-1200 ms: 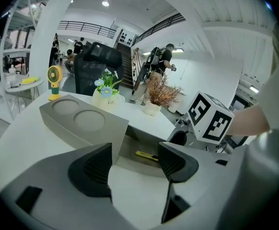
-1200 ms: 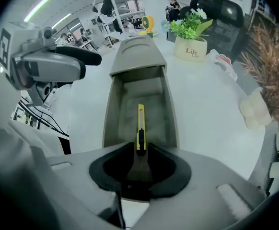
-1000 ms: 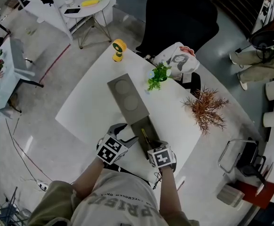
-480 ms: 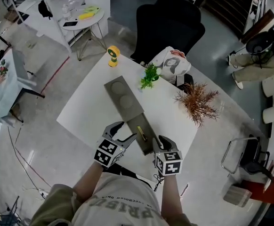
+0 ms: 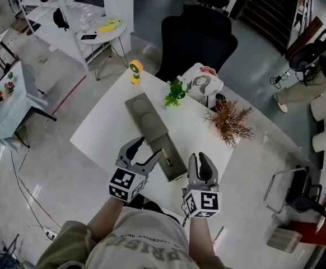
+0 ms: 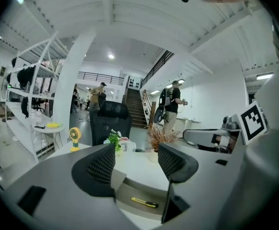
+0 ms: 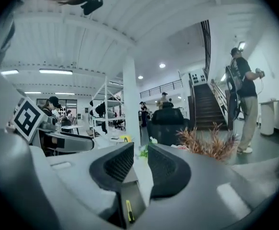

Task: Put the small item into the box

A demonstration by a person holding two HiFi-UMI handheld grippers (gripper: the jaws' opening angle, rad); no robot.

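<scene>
A long grey box (image 5: 171,158) lies open on the white table (image 5: 107,130), with its grey lid (image 5: 143,112) lying just beyond it. A small yellow item (image 5: 166,157), shaped like a utility knife, lies inside the box; it also shows in the left gripper view as the yellow item (image 6: 144,203) and in the right gripper view as the yellow item (image 7: 129,211). My left gripper (image 5: 146,152) hangs open at the box's near left side, holding nothing. My right gripper (image 5: 200,163) is just right of the box's near end, its jaws a narrow gap apart and empty.
At the table's far side stand a yellow mini fan (image 5: 135,69), a small green plant (image 5: 175,92), a white printed bag (image 5: 202,83) and a dried brown plant (image 5: 228,122). A black chair (image 5: 196,35) stands behind the table. The near table edge runs just under both grippers.
Both grippers have drawn back from the box toward the near table edge, the right one shifting to the right of the box end. The yellow item stays in the box.
</scene>
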